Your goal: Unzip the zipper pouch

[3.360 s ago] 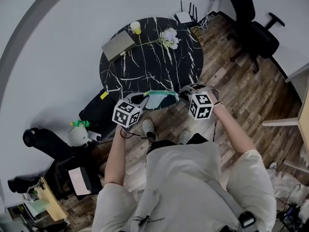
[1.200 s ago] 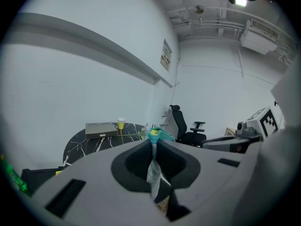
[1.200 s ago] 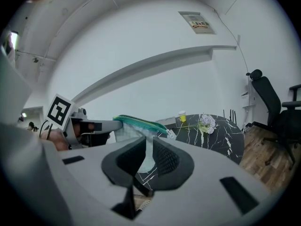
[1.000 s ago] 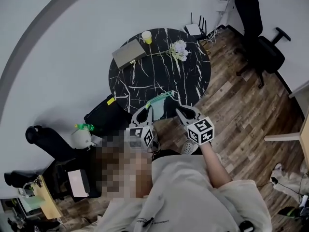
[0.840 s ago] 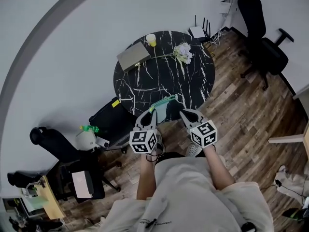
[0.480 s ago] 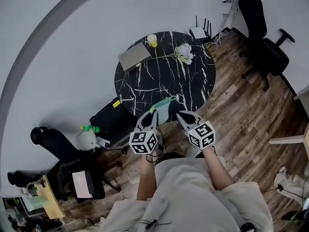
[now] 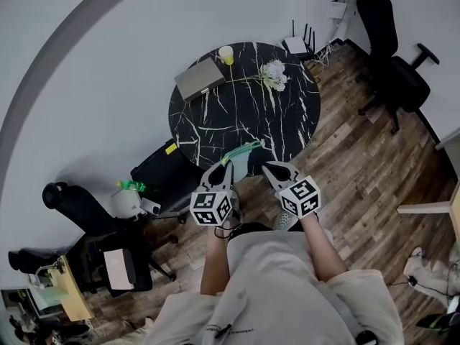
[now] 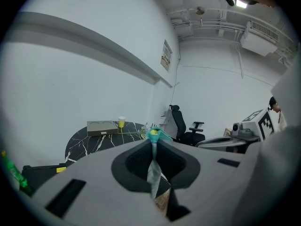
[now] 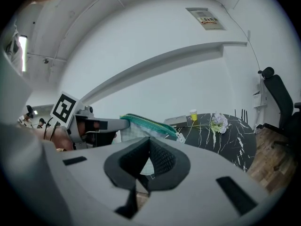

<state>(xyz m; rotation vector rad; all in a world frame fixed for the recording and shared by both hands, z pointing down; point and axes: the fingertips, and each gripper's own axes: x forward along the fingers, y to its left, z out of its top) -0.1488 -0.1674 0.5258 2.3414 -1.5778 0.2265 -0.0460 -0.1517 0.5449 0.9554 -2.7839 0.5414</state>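
A pale pouch (image 7: 243, 158) with a teal zipper hangs over the table's near edge, and my left gripper (image 7: 224, 165) is shut on its left end. In the left gripper view the fabric (image 8: 153, 168) is pinched between the pads, with the teal zipper end (image 8: 154, 135) sticking out above. My right gripper (image 7: 267, 167) is just right of the pouch, shut, with nothing seen between its jaws. In the right gripper view the pouch (image 9: 141, 125) and its zipper pull (image 9: 180, 138) lie beyond the closed tips (image 9: 149, 139).
The round black marble table (image 7: 237, 110) carries a grey closed laptop (image 7: 199, 77), a yellow cup (image 7: 226, 53) and a flower stem (image 7: 273, 74). A black office chair (image 7: 388, 56) stands at the right. A black case (image 7: 162, 175) and a green bottle (image 7: 126, 186) sit on the floor at the left.
Earlier the pouch stretched level between both grippers. Now only the left gripper holds it; the right gripper is off it, and both are nearer my body. Little moved in the last second.
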